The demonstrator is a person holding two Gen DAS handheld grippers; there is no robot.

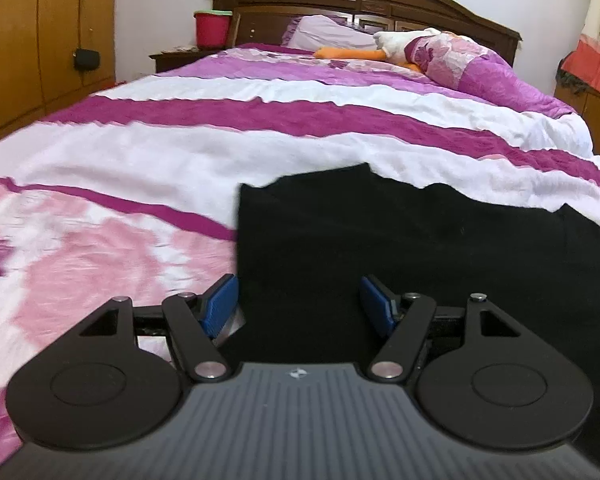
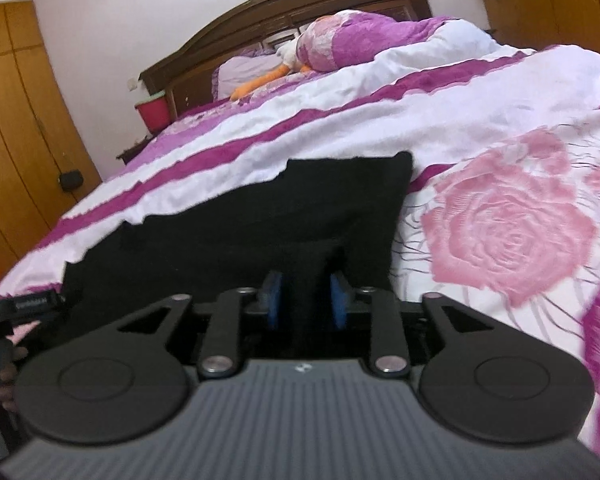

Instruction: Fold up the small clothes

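**Right gripper pinches the near hem; left gripper waits spread at the garment's left corner**

The bed (image 1: 180,152) fills both views, its purple, white and rose-print cover running away toward a dark wooden headboard (image 1: 364,4). On the near part of that cover lies the black garment (image 1: 380,240), spread mostly flat, its long axis running left to right across the bed and its jagged far edge facing the headboard.

The coming fold seems to turn on one relation: both grippers sit at the garment's near edge, with the cloth stretching forward and away from them, so the near edge would have to travel toward the headboard. The right gripper (image 2: 305,300) is the one already engaged, its blue pads pressed together on a raised tuck of the black fabric near the garment's right side. The left gripper (image 1: 298,304) stands spread wide with nothing between its pads; the left pad (image 1: 219,304) sits just at the garment's left edge, over the bedcover, while the other pad lies over black cloth.

A small emblem marks each gripper body, too small to read. A strap at the left edge of the right wrist view carries lettering, blurred beyond reading.
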